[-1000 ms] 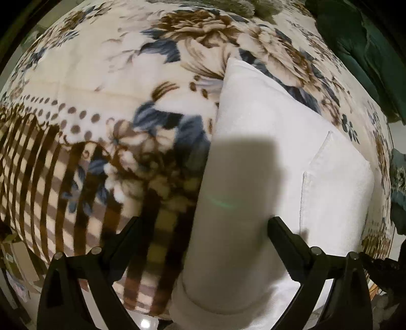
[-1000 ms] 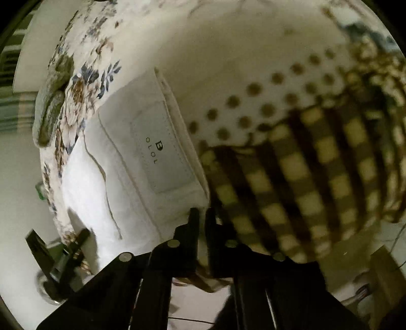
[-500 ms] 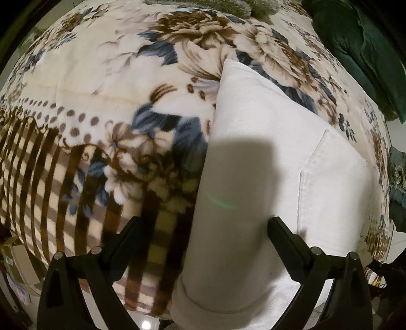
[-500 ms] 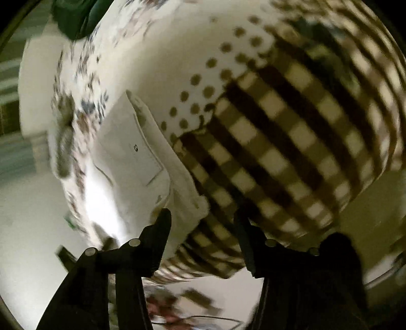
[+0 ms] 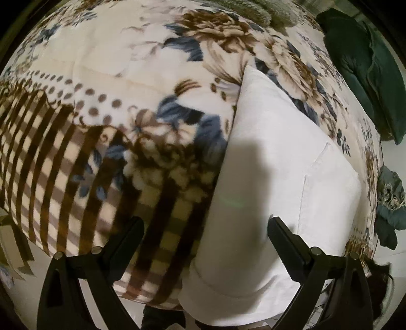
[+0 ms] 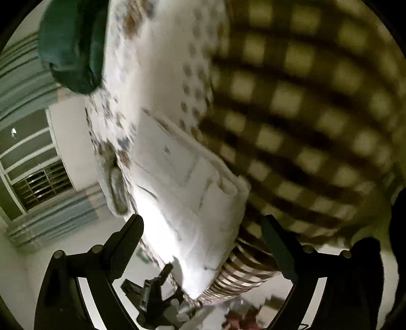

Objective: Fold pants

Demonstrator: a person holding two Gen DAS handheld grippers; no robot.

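Observation:
The white pants (image 5: 274,182) lie folded in a long flat stack on the floral and checked blanket (image 5: 106,83), near its front edge, with a back pocket facing up at the right. My left gripper (image 5: 205,228) is open and empty, held above the near end of the stack. In the right wrist view the pants (image 6: 187,193) show blurred, waistband corner toward the checked part of the blanket (image 6: 304,101). My right gripper (image 6: 201,226) is open and empty, lifted off the pants. The left gripper also shows small in the right wrist view (image 6: 154,286), beyond the pants.
A dark green cushion (image 5: 365,66) lies at the far right of the bed and shows in the right wrist view (image 6: 73,45). A grey-green fuzzy item (image 5: 253,10) lies at the far edge. A window (image 6: 28,162) and curtains are beyond the bed. The blanket hangs over the bed's front edge.
My right gripper was shut at the waistband corner; it has opened, let go and swung up and away, with the view tilting. My left gripper stays open and has barely moved.

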